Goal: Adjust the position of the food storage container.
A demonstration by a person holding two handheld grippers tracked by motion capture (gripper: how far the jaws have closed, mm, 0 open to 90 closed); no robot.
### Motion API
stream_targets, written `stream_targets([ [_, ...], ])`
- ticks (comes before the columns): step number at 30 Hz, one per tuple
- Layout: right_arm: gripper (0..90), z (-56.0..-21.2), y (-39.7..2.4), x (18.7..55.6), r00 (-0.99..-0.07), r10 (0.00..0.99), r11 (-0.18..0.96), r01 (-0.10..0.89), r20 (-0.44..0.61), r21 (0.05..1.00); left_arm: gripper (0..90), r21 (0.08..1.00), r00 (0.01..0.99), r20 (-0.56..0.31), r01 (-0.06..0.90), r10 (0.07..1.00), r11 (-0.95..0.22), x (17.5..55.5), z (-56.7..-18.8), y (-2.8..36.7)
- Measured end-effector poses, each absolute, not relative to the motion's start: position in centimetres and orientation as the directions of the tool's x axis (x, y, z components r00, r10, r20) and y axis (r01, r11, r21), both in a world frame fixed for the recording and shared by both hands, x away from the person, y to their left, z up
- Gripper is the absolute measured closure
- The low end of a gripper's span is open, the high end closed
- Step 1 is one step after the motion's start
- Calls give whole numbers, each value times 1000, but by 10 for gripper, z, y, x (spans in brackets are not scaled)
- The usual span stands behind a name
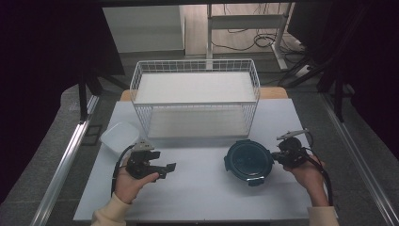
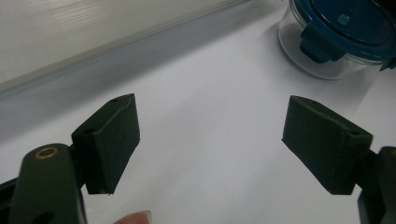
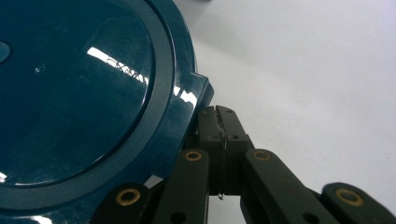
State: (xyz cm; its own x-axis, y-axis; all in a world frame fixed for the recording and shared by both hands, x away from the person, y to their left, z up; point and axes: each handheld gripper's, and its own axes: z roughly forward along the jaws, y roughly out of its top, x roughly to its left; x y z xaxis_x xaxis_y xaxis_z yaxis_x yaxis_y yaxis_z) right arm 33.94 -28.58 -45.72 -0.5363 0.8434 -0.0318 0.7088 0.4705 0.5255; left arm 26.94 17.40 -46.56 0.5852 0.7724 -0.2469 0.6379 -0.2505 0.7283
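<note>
The round food box (image 1: 248,161) with the dark blue lid sits flat on the white desk (image 1: 197,188), in front of the wire basket (image 1: 195,96). It is round, so no long side; lid faces up. The right tool (image 1: 278,155) is pressed together by its side clip. The left tool (image 2: 210,140) is wide apart, holding nothing. Push the clip slowly and keep the box steady.

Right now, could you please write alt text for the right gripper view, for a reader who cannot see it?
The right gripper, jaws shut together, sits against a latch tab at the edge of a round dark teal container lid. The container stands on a white table.
</note>
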Motion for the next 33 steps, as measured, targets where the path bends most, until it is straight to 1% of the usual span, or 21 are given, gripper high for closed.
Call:
stream_targets([
  [7,894,-456,-278,338,-560,828,478,697,-10,535,184,728,585,-246,638,773,-251,270,-466,174],
  [29,894,-457,-258,333,-608,793,502,687,38,525,185,727,584,-244,639,774,-253,270,-466,173],
  [33,894,-457,-252,331,-617,786,517,679,24,521,185,726,583,-246,640,774,-252,269,-466,172],
])
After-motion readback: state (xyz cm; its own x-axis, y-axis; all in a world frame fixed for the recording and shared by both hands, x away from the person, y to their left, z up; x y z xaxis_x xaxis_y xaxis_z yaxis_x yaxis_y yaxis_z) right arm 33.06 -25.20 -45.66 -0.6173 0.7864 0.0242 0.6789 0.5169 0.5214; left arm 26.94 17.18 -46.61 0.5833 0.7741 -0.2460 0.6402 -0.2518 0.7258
